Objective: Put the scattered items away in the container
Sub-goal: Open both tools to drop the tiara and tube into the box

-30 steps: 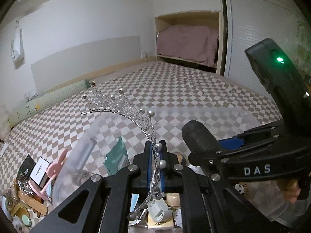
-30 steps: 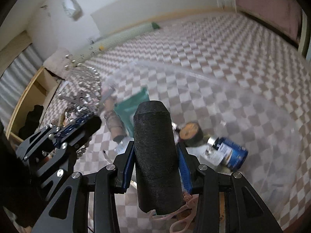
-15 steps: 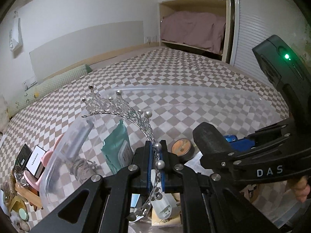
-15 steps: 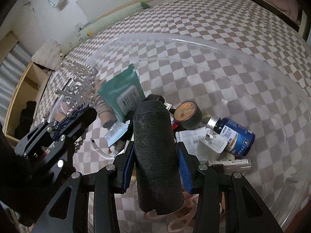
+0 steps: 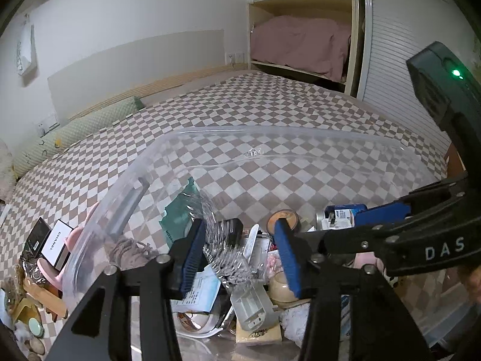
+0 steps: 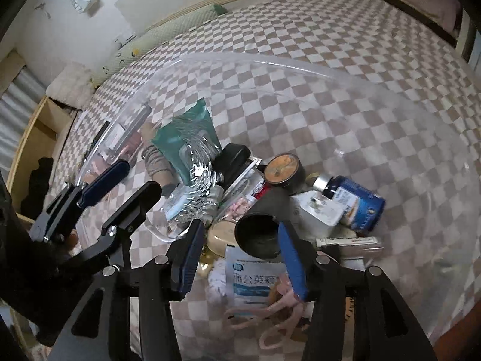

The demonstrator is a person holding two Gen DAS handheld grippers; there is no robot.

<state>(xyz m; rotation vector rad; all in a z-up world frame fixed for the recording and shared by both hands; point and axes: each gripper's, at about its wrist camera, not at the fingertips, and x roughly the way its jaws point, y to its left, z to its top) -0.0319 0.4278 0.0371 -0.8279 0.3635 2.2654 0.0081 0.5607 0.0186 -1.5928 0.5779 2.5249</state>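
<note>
Your left gripper (image 5: pixel 240 258) hangs over the clear plastic container (image 5: pixel 270 138), and its jaws stand wide apart with nothing between the blue pads. The silver tiara (image 5: pixel 222 249) lies just below them, blurred, on top of the pile inside the container, against a small black box (image 5: pixel 233 230) and the green wipes pack (image 5: pixel 180 210). From the right wrist view you see the same tiara (image 6: pixel 200 177) resting on the green wipes pack (image 6: pixel 186 138) near the left wall of the container (image 6: pixel 270 63).

Your right gripper (image 6: pixel 240 255) is also over the container, and its jaws are open wide too. The black cylinder (image 6: pixel 258 234) sits between the pads with its open end toward the camera; the pads do not press it, but I cannot tell if the right pad touches its side. It lies on the pile, beside a blue and white packet (image 6: pixel 255 279) and a white plug (image 6: pixel 318 213). Close by are a blue bottle (image 6: pixel 357 201) on its side and a round tin (image 6: pixel 282 170).

Outside the container, on the checkered bedcover (image 5: pixel 270 99), a black and white box (image 5: pixel 55 243) and some pink things still lie at the left.
</note>
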